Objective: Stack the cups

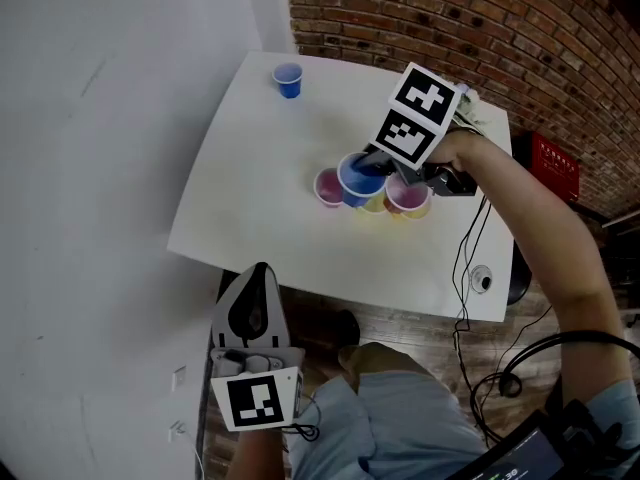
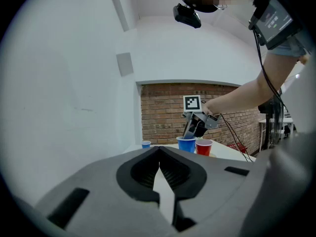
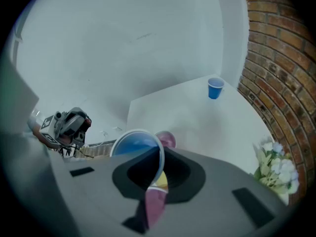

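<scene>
Brick wall point(image 1: 450, 18) backs the white worktop point(image 1: 250, 178). The right gripper point(image 1: 373, 160) pinches the large blue cup point(image 1: 358, 176) by its rim among the clustered cups point(image 1: 407, 196). A small blue cup point(image 1: 288, 79) stands far left. The left gripper point(image 1: 259, 271) hangs near, pressed together, empty.

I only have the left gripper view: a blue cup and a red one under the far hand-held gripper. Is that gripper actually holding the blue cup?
Observer: Yes. In the right gripper view the right hand-held gripper is shut on the blue cup at its rim, one jaw inside, one outside.
Operator: Just those two cups under it?
Observer: No. The head view shows two red cups, one on each side of it, and a yellow cup beside it.
Operator: Anything else nearby?
Observer: Yes, white flowers at the edge of the table.
</scene>
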`<control>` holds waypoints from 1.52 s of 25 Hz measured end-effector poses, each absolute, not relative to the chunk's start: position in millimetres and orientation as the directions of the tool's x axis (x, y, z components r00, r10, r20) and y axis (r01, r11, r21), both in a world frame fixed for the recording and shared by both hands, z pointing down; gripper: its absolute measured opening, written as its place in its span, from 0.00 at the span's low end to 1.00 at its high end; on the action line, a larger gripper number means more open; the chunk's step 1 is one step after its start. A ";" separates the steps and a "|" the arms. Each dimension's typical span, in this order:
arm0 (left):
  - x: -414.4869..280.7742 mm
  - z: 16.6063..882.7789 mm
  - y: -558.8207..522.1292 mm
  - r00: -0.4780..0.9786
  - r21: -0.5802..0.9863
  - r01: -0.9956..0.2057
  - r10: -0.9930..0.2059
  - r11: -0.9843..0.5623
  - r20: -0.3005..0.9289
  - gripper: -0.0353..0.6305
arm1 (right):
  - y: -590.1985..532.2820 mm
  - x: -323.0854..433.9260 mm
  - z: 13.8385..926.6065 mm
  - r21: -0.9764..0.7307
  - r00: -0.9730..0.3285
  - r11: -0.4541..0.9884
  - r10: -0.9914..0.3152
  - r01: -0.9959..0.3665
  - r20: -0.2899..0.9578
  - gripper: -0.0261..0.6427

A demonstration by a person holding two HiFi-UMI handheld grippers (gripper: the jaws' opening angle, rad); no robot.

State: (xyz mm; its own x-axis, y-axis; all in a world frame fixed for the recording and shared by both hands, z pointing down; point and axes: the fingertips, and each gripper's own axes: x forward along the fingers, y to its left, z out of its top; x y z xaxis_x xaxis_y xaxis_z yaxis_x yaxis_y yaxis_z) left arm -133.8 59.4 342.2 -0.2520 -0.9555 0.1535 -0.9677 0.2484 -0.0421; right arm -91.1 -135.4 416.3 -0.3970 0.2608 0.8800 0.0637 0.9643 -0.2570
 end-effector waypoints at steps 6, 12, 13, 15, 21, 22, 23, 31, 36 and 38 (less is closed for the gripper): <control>-134.4 342.0 60.2 -0.253 -0.056 -0.967 -0.955 0.247 0.155 0.07 | -137.7 -90.5 419.0 -0.261 -0.395 0.964 0.261 0.056 0.881 0.08; -136.5 341.4 61.1 -0.259 -0.085 -0.965 -0.954 0.248 0.154 0.07 | -139.5 -88.6 422.6 -0.266 -0.395 0.963 0.263 0.049 0.880 0.08; -136.8 341.4 61.4 -0.259 -0.090 -0.965 -0.954 0.247 0.151 0.07 | -139.8 -88.4 423.1 -0.264 -0.395 0.963 0.261 0.049 0.881 0.08; -136.3 340.4 61.4 -0.257 -0.086 -0.965 -0.955 0.247 0.145 0.07 | -140.4 -88.9 423.8 -0.259 -0.396 0.965 0.257 0.049 0.882 0.09; -137.5 340.8 61.2 -0.257 -0.077 -0.966 -0.954 0.248 0.153 0.07 | -140.8 -90.6 423.7 -0.267 -0.396 0.962 0.265 0.052 0.879 0.08; -136.6 341.6 61.3 -0.254 -0.069 -0.967 -0.955 0.246 0.151 0.07 | -141.4 -91.3 422.9 -0.274 -0.403 0.960 0.270 0.049 0.874 0.07; -136.3 342.3 61.8 -0.252 -0.068 -0.967 -0.956 0.245 0.149 0.07 | -142.2 -92.4 421.5 -0.285 -0.413 0.957 0.277 0.044 0.867 0.07; -140.2 345.2 63.5 -0.267 -0.074 -0.963 -0.951 0.258 0.156 0.07 | -147.7 -99.0 414.6 -0.282 -0.414 0.957 0.284 0.066 0.865 0.07; -142.2 347.0 62.2 -0.266 -0.071 -0.964 -0.951 0.258 0.156 0.07 | -146.7 -99.1 421.5 -0.284 -0.390 0.956 0.291 0.078 0.874 0.07; -144.1 347.3 60.9 -0.270 -0.075 -0.962 -0.950 0.261 0.157 0.07 | -147.5 -98.6 424.7 -0.287 -0.382 0.955 0.295 0.079 0.876 0.07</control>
State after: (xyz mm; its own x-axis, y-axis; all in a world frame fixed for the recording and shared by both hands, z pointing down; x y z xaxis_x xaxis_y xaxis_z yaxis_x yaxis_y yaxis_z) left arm -144.1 60.9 347.3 -0.2701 -0.9499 0.1571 -0.9623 0.2612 -0.0751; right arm -98.6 -147.5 424.7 -0.3824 0.2951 0.8756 0.0786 0.9546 -0.2874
